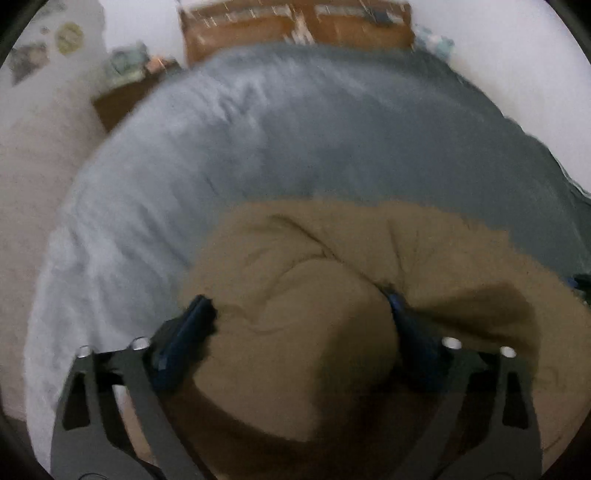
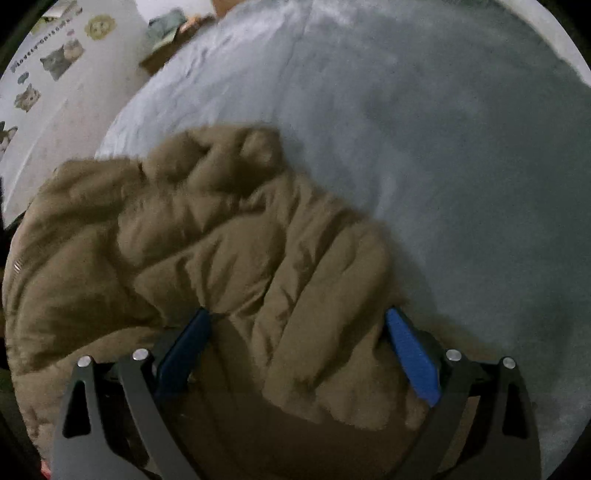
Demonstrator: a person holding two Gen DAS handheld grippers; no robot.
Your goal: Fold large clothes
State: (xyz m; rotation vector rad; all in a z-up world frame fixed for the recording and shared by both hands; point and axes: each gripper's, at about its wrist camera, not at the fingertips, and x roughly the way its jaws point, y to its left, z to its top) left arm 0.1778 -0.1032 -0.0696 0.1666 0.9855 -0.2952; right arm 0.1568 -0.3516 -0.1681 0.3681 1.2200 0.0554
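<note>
Tan padded cloth, a quilted coat (image 2: 207, 236), is seen heaped on a bed covered by a pale blue-grey sheet (image 2: 424, 129), near the bed's near edge; a wooden headboard (image 1: 295, 33) closes the far end. The left tongs (image 1: 301, 306) are spread wide around a puffy fold of the coat, and the right tongs (image 2: 297, 317) are likewise spread wide over another bulge, blue pads just beside the cloth on either side. No firm pinch is shown in either view. Both views are blurred. For a good fold, it is judged that each pair should be closed on one thin edge or hem rather than thick padding, so that layers are not bunched and the coat can be drawn flat toward the bed's middle.
</note>
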